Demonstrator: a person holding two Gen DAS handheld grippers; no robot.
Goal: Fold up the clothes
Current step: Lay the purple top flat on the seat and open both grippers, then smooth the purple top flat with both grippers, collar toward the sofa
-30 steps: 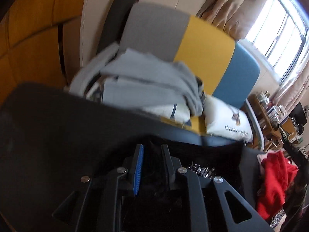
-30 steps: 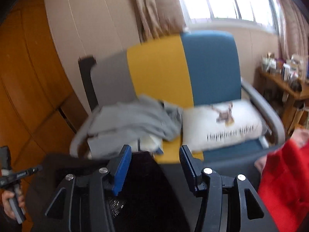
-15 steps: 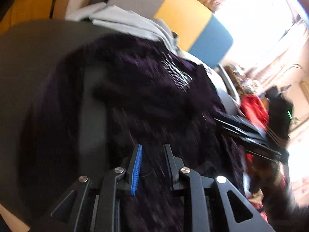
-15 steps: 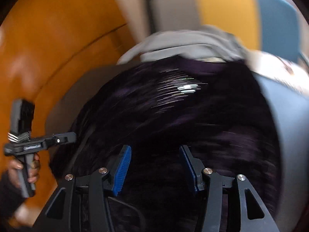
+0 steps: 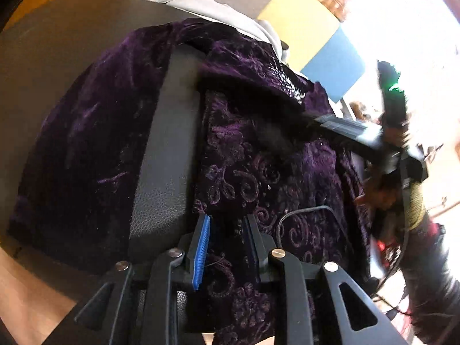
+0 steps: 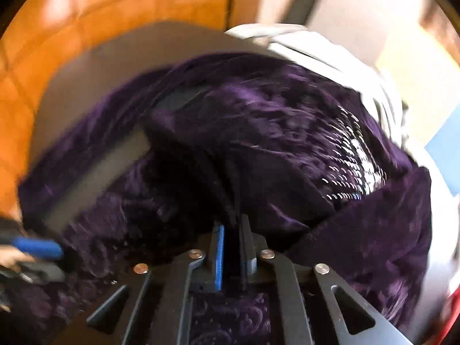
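A dark purple velvet garment [image 5: 258, 158] with swirl embroidery and a sequin patch [image 5: 287, 80] lies spread over a dark round table [image 5: 57, 43]. My left gripper [image 5: 227, 241] is shut on the near edge of the cloth, which sits between its fingers. In the right wrist view the same garment [image 6: 273, 120] is bunched in folds, and my right gripper [image 6: 232, 244] is pinched shut on a fold. The right gripper's body [image 5: 359, 135] reaches into the cloth from the right. The left gripper's blue pad [image 6: 37, 247] shows at the far left, blurred.
A heap of grey clothes [image 5: 224, 14] lies beyond the table on a grey, yellow and blue chair [image 5: 299, 23]. Orange wood panelling [image 6: 57, 28] runs along the left. A red garment [image 6: 451, 310] shows at the lower right edge. A thin black cable [image 5: 302, 212] lies on the cloth.
Both views have tipped down from the chair onto the table. The purple garment now lies spread there. My right gripper, open half a second ago, has shut on a fold.
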